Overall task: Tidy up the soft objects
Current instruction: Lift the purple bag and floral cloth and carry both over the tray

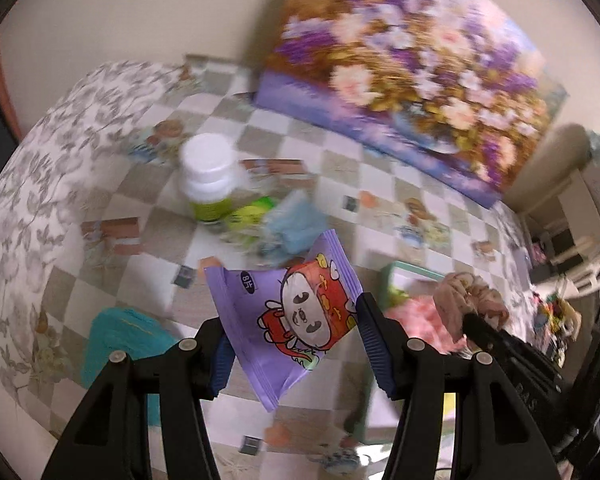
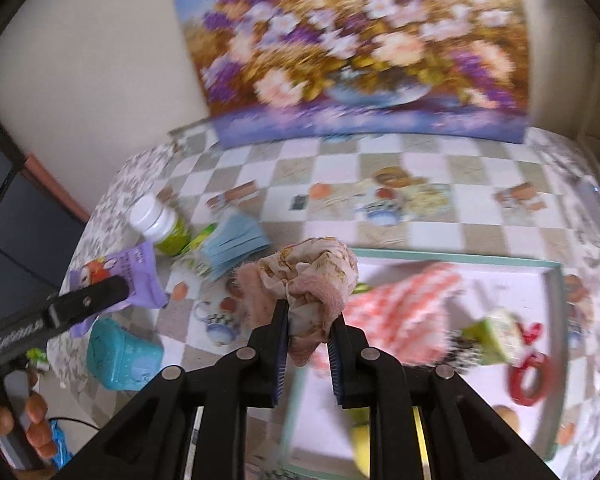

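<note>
My left gripper (image 1: pixel 292 332) is shut on a purple snack packet (image 1: pixel 288 312) with a red cartoon figure and holds it above the table; the packet also shows in the right wrist view (image 2: pixel 118 276). My right gripper (image 2: pixel 308 322) is shut on a bunched pink and floral cloth (image 2: pixel 304 276), held above the left edge of a white tray with a teal rim (image 2: pixel 556 300). The cloth shows at the right of the left wrist view (image 1: pixel 468 300). A pink-and-white knitted cloth (image 2: pixel 400 308) lies in the tray. A blue face mask (image 2: pixel 234 246) lies on the table.
A white-capped green bottle (image 1: pixel 208 176) and a teal box (image 2: pixel 120 360) stand on the checkered tablecloth (image 2: pixel 420 152). A flower painting (image 2: pixel 352 48) leans on the wall. The tray also holds a green carton (image 2: pixel 496 336) and red scissors (image 2: pixel 528 376).
</note>
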Tool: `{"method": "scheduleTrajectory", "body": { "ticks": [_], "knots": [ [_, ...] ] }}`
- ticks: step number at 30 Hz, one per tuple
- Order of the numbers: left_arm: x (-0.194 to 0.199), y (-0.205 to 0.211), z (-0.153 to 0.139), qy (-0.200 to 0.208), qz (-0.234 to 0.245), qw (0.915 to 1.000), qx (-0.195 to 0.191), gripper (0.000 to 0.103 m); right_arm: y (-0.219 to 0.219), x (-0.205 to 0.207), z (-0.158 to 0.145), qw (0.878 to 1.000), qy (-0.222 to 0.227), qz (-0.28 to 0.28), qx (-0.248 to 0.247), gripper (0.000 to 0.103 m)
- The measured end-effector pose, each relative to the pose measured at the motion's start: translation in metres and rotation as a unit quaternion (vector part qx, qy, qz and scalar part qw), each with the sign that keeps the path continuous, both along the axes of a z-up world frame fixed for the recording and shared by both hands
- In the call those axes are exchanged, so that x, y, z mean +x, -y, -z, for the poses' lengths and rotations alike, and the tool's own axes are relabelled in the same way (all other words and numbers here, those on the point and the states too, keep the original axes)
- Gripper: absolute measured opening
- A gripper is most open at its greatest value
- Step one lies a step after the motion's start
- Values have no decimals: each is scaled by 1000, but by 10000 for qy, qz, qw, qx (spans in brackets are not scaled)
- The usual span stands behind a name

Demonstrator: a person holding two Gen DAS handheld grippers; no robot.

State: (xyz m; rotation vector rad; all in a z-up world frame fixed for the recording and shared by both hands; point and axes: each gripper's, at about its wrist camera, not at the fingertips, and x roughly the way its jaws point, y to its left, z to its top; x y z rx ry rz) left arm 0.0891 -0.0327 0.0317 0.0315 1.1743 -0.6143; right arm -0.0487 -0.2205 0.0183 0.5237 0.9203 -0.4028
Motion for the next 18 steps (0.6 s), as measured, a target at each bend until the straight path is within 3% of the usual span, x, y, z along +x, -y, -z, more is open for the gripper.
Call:
{"method": "scheduleTrajectory", "body": {
  "ticks": [6, 10, 18],
  "knots": [
    [-38, 39, -3, 72, 625, 9980, 15, 58, 29, -44, -4, 9981, -39, 608, -96, 19],
    [-64, 65, 9, -122, 1076, 9941, 69, 58, 50, -76, -6, 9946, -54, 1027, -161, 19],
    [-101, 101, 46, -601, 1597, 9846, 385, 58, 83, -118, 27, 9831, -737, 1674, -10, 19]
  ]
}}
